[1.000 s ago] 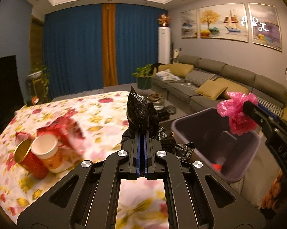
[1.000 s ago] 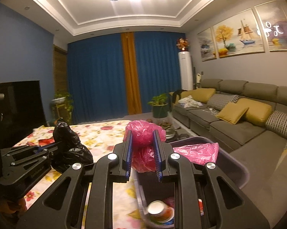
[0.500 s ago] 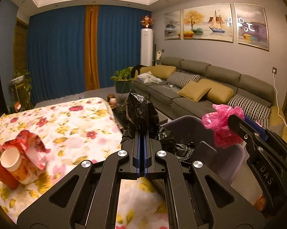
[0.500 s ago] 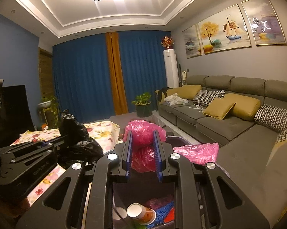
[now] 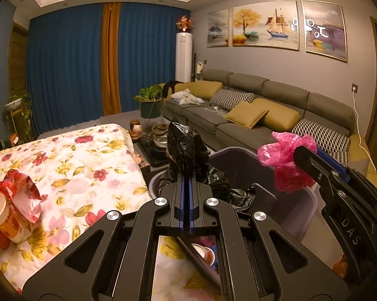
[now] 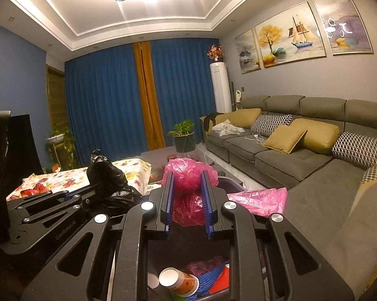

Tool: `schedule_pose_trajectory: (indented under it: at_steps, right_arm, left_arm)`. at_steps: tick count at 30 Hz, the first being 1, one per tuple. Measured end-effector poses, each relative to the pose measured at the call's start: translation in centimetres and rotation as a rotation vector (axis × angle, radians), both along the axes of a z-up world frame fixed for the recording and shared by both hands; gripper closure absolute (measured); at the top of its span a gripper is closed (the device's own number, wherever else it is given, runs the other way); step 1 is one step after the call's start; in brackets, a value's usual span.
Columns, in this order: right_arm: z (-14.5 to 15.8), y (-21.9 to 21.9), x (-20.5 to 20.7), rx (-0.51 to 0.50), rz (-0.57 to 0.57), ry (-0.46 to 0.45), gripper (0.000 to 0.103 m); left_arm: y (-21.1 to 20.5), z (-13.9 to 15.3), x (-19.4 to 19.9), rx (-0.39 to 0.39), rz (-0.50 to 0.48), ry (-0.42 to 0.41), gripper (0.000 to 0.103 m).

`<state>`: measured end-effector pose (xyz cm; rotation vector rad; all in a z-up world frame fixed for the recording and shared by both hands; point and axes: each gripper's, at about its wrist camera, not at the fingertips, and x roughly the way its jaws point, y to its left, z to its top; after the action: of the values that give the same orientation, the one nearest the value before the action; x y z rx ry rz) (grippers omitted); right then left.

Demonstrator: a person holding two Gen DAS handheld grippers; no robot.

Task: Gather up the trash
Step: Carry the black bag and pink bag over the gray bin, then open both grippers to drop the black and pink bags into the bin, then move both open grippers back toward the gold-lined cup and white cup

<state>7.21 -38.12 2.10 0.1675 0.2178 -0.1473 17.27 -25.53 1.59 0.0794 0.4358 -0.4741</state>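
Grey bin [image 5: 311, 200] lies below both grippers. Left gripper [image 5: 186, 178], clenched on black bag [image 5: 183, 150], holds it over the bin's near rim; right gripper [image 6: 187, 175] grasps pink bag [image 6: 188, 178] above the bin's contents.

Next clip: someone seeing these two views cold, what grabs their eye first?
Probably the two bags held up over the grey bin: a crumpled black bag pinched in the shut left tool, and a bright pink bag clamped in the right tool. Next, the floral tablecloth to the left, with a paper cup and red wrapper still on it.
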Motion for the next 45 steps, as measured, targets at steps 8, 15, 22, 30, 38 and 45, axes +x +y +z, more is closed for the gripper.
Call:
schedule_pose_trajectory:
  at_steps: [8, 15, 22, 30, 38, 45]
  right_arm:
    - [0.1, -0.1, 0.2, 0.008, 0.002, 0.002, 0.080]
    - [0.0, -0.7, 0.5, 0.021, 0.003, 0.004, 0.078]
    - [0.1, -0.9, 0.6, 0.036, -0.011, 0.002, 0.063]
    - [0.2, -1.1, 0.1, 0.049, -0.031, -0.010, 0.049]
    - [0.2, -0.4, -0.9, 0.057, -0.037, -0.020, 0.027]
    - [0.6, 1.1, -1.3, 0.061, -0.004, -0.016, 0.023]
  left_arm:
    - [-1.1, -0.4, 0.4, -0.004, -0.026, 0.017, 0.101]
    - [-1.3, -0.8, 0.5, -0.013, -0.058, 0.026, 0.101]
    - [-1.3, -1.2, 0.6, -0.014, -0.088, 0.038, 0.086]
    - [0.3, -1.3, 0.3, -0.035, -0.040, 0.029, 0.037]
    - [3.8, -0.8, -1.0, -0.035, 0.061, -0.003, 0.017]
    - [8.1, -0.6, -1.7, -0.033, 0.184, -0.014, 0.013]
